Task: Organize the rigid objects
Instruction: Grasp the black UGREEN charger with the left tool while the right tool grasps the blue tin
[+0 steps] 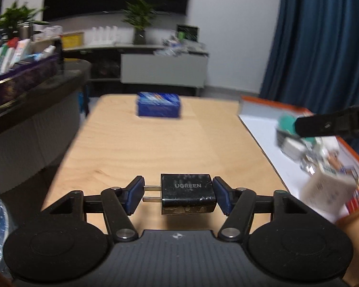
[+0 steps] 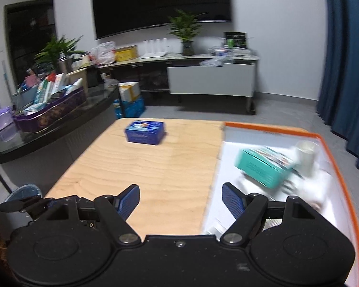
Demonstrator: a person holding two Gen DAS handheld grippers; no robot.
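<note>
My left gripper [image 1: 179,195] is shut on a black UGREEN wall charger [image 1: 187,192]. One pad bears on the plug prongs and the other on the charger's body, just above the near end of the wooden table [image 1: 136,148]. A blue box [image 1: 158,104] [image 2: 144,132] lies at the table's far end. To the right stands an orange-rimmed white tray [image 1: 258,122] [image 2: 270,127] holding a teal box [image 2: 263,167], a white cup [image 2: 306,157] and several small items. My right gripper [image 2: 180,199] is open with nothing between its pads, over the table beside the tray's left edge. One of its fingers [image 1: 332,123] shows over the tray in the left wrist view.
A dark glass counter [image 2: 59,129] with a purple tin of boxes [image 2: 52,110] runs along the left. A white carton [image 1: 325,191] sits blurred at the tray's near end. Behind the table are a low cabinet, plants, a big screen and a blue curtain [image 2: 347,71].
</note>
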